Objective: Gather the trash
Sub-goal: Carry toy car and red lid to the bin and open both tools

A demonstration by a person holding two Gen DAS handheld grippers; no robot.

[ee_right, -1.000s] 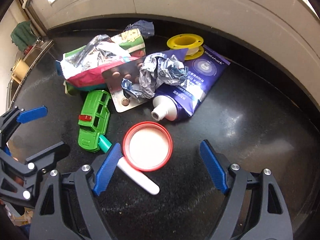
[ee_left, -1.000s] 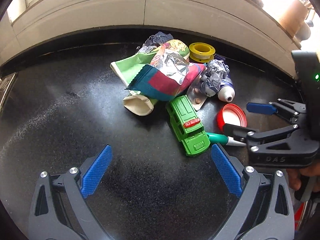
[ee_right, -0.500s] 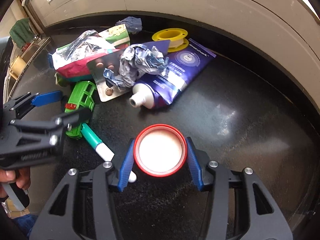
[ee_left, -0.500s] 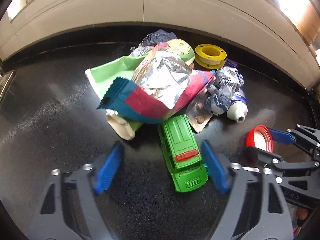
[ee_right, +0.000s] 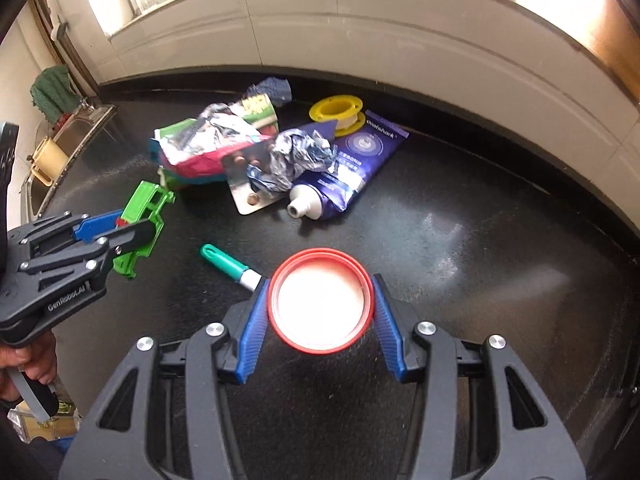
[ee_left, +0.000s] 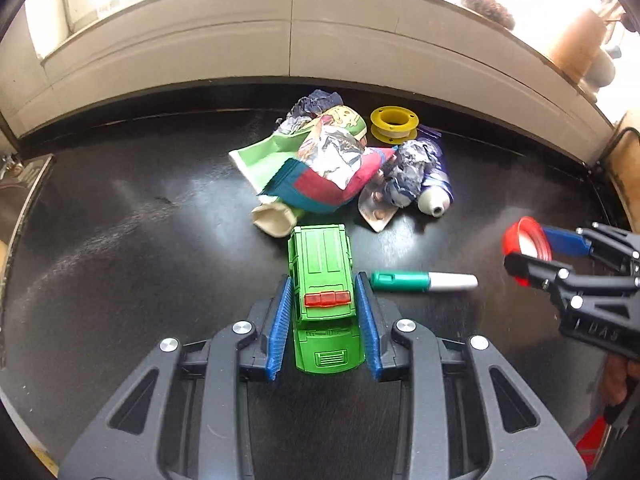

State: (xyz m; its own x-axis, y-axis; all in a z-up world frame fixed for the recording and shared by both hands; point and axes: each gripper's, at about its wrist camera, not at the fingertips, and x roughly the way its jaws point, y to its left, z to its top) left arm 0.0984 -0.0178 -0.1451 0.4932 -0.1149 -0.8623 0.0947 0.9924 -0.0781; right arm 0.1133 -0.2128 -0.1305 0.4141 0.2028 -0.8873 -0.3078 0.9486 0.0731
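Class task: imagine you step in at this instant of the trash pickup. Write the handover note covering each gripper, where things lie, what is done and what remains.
Left gripper: jaws have just been closing, now clamped on the green toy car.
Right gripper: shut on the red lid.
On the black counter: green marker, wrapper pile, blister pack, blue tube, yellow spool.
Done: two items gripped.
Left: drop both off (no bin in view), then collect the rest.
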